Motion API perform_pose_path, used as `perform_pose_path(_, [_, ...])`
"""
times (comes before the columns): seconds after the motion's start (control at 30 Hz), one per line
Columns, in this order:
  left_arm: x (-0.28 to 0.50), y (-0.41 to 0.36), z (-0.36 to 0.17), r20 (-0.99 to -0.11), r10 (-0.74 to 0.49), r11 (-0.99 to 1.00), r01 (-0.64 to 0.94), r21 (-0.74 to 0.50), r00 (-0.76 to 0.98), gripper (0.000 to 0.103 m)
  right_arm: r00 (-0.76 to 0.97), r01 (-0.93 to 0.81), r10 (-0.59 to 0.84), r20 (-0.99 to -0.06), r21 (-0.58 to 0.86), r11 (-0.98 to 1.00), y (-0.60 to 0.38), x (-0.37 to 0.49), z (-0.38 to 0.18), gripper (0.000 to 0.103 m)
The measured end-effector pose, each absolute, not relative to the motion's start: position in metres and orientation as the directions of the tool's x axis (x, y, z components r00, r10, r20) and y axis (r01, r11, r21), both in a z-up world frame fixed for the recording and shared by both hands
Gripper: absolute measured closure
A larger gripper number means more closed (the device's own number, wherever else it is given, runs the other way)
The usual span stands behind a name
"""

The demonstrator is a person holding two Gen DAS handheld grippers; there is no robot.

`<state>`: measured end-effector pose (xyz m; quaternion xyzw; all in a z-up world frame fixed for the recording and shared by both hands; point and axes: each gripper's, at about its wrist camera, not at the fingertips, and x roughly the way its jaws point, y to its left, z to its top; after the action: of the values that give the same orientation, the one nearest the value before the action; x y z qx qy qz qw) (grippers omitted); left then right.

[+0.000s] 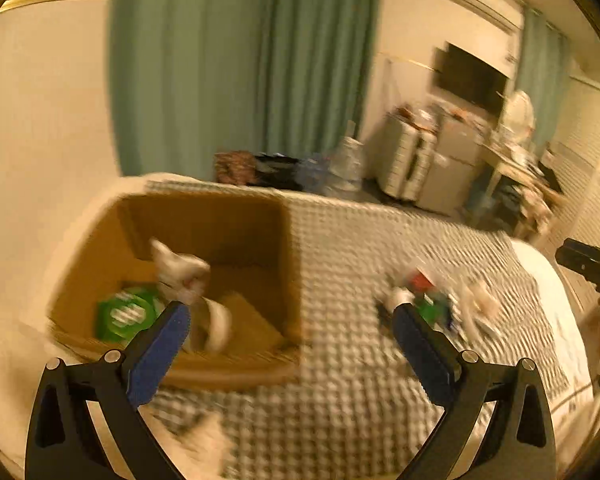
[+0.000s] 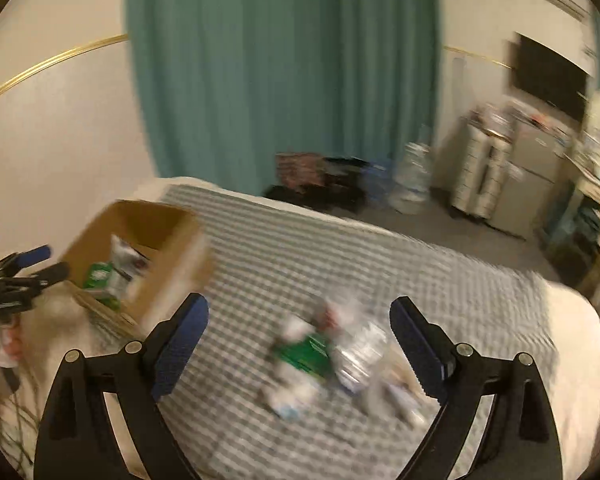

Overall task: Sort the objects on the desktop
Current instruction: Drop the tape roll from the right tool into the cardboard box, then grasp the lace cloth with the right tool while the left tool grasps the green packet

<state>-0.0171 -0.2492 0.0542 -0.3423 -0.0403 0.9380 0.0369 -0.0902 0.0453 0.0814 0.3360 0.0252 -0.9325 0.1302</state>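
A brown cardboard box [image 1: 256, 224] stands on the checkered cloth and holds a green packet [image 1: 126, 314] and a white object [image 1: 184, 272]. My left gripper [image 1: 290, 318] is open and empty, in front of the box's right side. A blurred pile of small objects [image 1: 432, 300] lies on the cloth to the right. In the right wrist view my right gripper [image 2: 298, 316] is open and empty above that pile [image 2: 328, 354], which includes a green packet [image 2: 304, 354] and a clear crumpled wrapper [image 2: 360, 350]. The box [image 2: 172, 256] is to its left.
The checkered cloth [image 2: 340, 256] covers a white bed-like surface. Behind are a teal curtain [image 2: 280, 72], bags on the floor [image 2: 324, 182], white drawers [image 2: 480, 168] and a dark screen [image 2: 548, 76]. The left gripper [image 2: 24, 272] shows at the right wrist view's left edge.
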Motion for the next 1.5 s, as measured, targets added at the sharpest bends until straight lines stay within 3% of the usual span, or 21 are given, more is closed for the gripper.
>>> perform_pose_path(0.2, [-0.016, -0.2, 0.022, -0.69, 0.091, -0.996, -0.058, -0.071, -0.718, 0.0, -0.758, 0.099, -0.072, -0.649, -0.005, -0.995, 0.142, -0.034, 0.03, 0.008])
perform_pose_path(0.37, [-0.029, -0.174, -0.017, -0.707, 0.088, -0.995, -0.029, -0.095, -0.702, 0.0, -0.744, 0.06, -0.051, -0.666, 0.01, -0.998, 0.176, -0.02, -0.007, 0.008])
perform_pose_path(0.63, [-0.07, -0.146, -0.076, -0.75, 0.064, -0.989, 0.058, -0.135, -0.658, 0.0, -0.715, 0.036, -0.093, -0.693, 0.097, -0.995, 0.204, -0.044, -0.055, 0.008])
perform_pose_path(0.7, [-0.084, -0.136, -0.085, -0.773, 0.035, -0.994, 0.062, -0.095, -0.634, 0.0, -0.708, 0.037, -0.101, -0.699, 0.107, -0.994, 0.205, -0.051, -0.064, 0.008])
perform_pose_path(0.8, [-0.092, -0.131, -0.086, -0.726, 0.008, -0.984, 0.125, -0.13, -0.688, 0.0, -0.7, 0.043, -0.099, -0.707, 0.097, -0.994, 0.207, -0.067, -0.079, 0.008])
perform_pose_path(1.03, [-0.127, -0.102, -0.096, -0.727, 0.088, -0.951, 0.159, -0.264, -0.681, 0.0, -0.709, 0.182, -0.193, -0.678, 0.089, -0.979, 0.199, -0.128, -0.088, 0.008])
perform_pose_path(1.13, [-0.135, -0.083, -0.104, -0.743, 0.058, -0.967, 0.149, -0.209, -0.666, 0.0, -0.723, 0.211, -0.232, -0.651, 0.113, -0.971, 0.189, -0.151, -0.084, 0.008])
perform_pose_path(1.23, [-0.141, -0.07, -0.111, -0.764, 0.039, -0.988, 0.089, -0.125, -0.644, 0.0, -0.72, 0.258, -0.282, -0.634, 0.132, -0.957, 0.181, -0.15, -0.09, 0.016])
perform_pose_path(1.3, [-0.141, -0.071, -0.112, -0.762, 0.046, -0.987, 0.088, -0.135, -0.646, 0.0, -0.693, 0.312, -0.307, -0.652, 0.112, -0.943, 0.176, -0.146, -0.1, 0.023])
perform_pose_path(1.47, [-0.146, -0.067, -0.115, -0.756, 0.033, -0.987, 0.096, -0.126, -0.653, 0.0, -0.618, 0.297, -0.351, -0.704, 0.204, -0.933, 0.179, -0.16, -0.121, 0.057])
perform_pose_path(1.5, [-0.147, -0.065, -0.114, -0.752, 0.029, -0.989, 0.092, -0.119, -0.659, 0.0, -0.613, 0.294, -0.356, -0.705, 0.215, -0.932, 0.181, -0.161, -0.124, 0.06])
